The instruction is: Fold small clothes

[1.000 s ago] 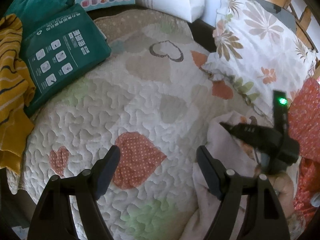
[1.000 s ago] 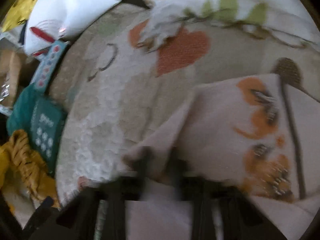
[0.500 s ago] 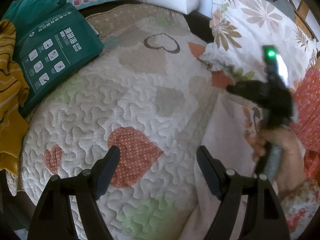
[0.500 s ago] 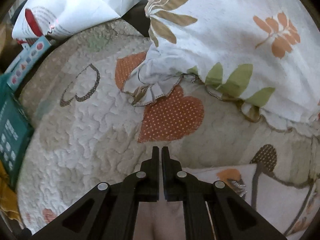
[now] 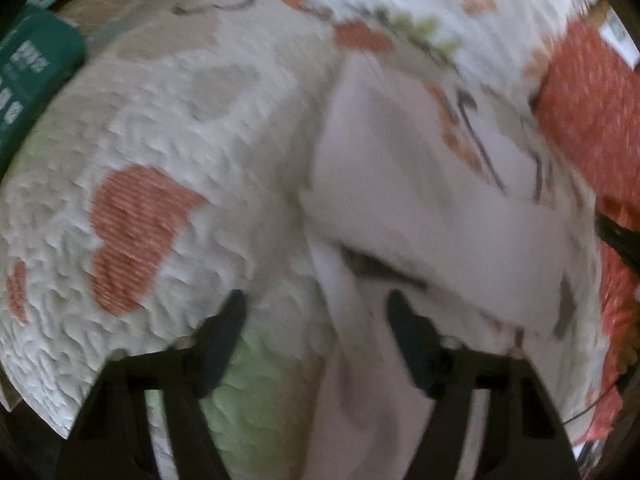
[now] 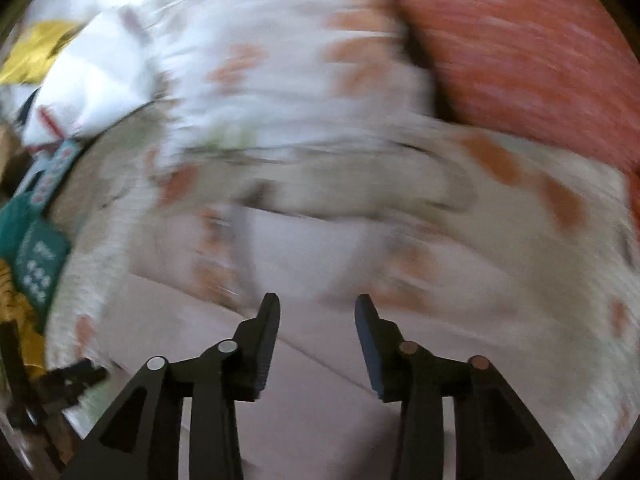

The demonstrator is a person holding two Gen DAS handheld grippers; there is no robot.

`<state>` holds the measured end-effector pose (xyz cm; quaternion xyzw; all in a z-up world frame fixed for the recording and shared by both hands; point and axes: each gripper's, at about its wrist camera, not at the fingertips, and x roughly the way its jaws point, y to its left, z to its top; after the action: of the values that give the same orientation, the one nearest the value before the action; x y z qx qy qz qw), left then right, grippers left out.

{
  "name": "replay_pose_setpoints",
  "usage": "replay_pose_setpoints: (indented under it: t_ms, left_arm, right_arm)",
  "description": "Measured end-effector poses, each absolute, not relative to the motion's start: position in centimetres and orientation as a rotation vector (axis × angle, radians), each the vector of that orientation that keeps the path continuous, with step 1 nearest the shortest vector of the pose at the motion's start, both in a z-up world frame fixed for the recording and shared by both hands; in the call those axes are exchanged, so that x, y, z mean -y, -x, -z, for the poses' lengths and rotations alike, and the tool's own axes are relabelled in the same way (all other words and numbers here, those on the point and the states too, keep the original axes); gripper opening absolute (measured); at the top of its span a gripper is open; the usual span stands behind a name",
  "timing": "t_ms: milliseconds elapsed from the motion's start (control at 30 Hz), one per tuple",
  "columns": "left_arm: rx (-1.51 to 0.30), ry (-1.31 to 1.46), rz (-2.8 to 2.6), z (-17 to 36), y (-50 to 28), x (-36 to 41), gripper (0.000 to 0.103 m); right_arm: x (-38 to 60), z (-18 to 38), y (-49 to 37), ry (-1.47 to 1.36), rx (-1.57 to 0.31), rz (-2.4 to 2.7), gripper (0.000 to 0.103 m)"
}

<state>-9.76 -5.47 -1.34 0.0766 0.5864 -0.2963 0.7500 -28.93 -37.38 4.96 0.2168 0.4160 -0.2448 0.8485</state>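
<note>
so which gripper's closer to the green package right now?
Left, judging by views. The green package lies far left of the open left gripper, across bare quilt. The open right gripper hovers over the pale garment, package at its far-left edge.

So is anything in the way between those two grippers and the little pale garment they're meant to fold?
Nothing visible. The left gripper is open right at the garment, over its near edge. The right gripper is open just above the same cloth. Both views are blurred, so whether either touches it is unclear.
</note>
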Motion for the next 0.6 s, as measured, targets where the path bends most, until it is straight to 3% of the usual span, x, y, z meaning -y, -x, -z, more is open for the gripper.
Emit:
replay_pose_setpoints:
  t_ms: [33,233,533,567,600]
  left_arm:
    - [-1.271,-0.213,0.63,1.6,10.3,5.7,0.052]
    - [-1.241,-0.26,0.606,1.5,11.1,6.1,0.051]
    - [-1.277,-0.133,0.647,0.7,9.7,4.8,0.051]
    - [-1.269,-0.105,0.638,0.3,9.3,4.2,0.051]
    - [-1.259,-0.092,0.626,0.0,8.9,3.7,0.051]
  right_arm:
    - [38.5,-4.7,31.6,-0.483,-0.881,0.55,0.044]
    - [40.9,-2.2,41.6,-0.668,-0.868,0.591,0.044]
    - [37.9,2.6,38.4,-0.669,-0.923,0.55,0.044]
    - [37.5,2.9,37.8,-0.652,-0.941,0.558,0.039]
    - [37.2,2.9,37.6,-0.641,-0.943,0.557,0.015]
